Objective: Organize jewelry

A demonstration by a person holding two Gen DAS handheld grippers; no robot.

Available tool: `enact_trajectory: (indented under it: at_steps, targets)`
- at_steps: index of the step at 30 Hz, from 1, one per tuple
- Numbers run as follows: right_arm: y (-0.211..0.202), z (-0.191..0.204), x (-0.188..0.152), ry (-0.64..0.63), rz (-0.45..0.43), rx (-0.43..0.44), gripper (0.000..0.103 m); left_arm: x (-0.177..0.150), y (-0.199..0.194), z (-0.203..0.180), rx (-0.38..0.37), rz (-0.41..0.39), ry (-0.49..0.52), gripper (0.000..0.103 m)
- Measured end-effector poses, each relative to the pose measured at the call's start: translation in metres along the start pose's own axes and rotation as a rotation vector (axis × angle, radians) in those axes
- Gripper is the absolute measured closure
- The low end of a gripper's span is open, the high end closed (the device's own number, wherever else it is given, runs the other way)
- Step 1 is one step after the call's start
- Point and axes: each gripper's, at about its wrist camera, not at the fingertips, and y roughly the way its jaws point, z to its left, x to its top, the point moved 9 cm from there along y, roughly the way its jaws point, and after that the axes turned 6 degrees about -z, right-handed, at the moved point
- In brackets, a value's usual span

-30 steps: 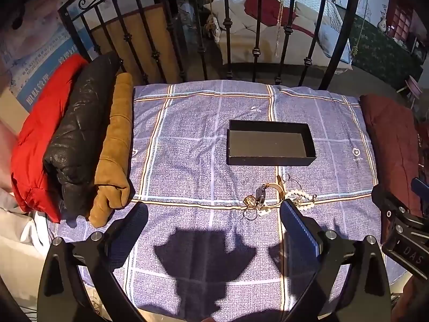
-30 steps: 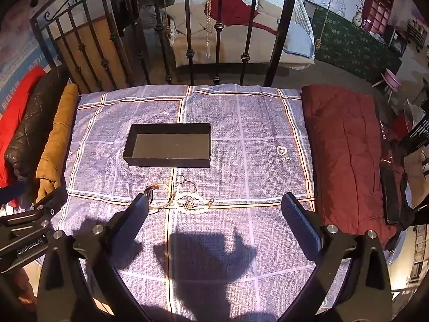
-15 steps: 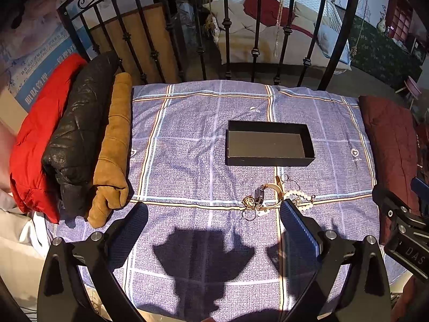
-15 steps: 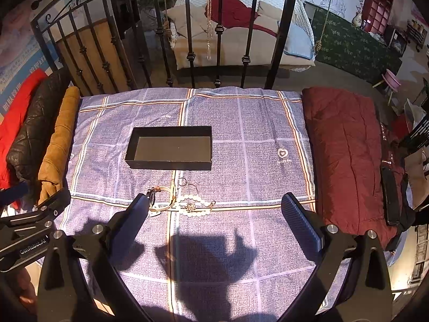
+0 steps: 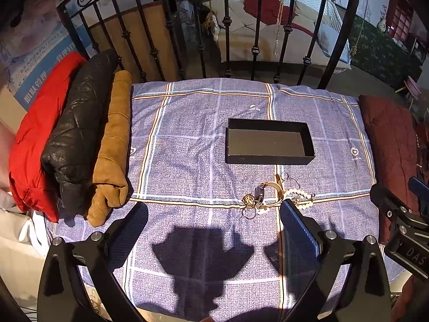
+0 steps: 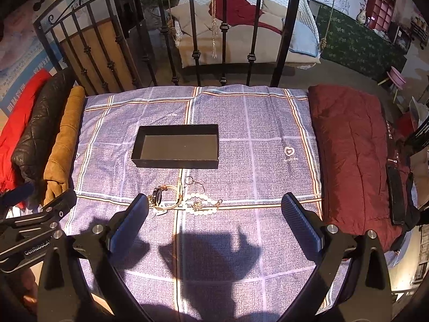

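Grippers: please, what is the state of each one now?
Left gripper: open, holding nothing.
Right gripper: open, holding nothing.

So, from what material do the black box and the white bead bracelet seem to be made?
The black box looks like matte cardboard: thin straight walls, no shine, though a rigid plastic is possible. The white bead bracelet looks like pearl or imitation pearl: small round glossy white beads. Which of the two cannot be told.
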Motion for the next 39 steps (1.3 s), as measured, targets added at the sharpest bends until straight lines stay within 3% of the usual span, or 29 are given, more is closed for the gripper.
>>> enact_trajectory:
  at_steps: [39]
  targets:
    - [0.003,-0.004,-0.003,0.006,0.015,-0.006,0.006,-0.011,0.006,-0.004,-0.010,0.030,0.018,0.006]
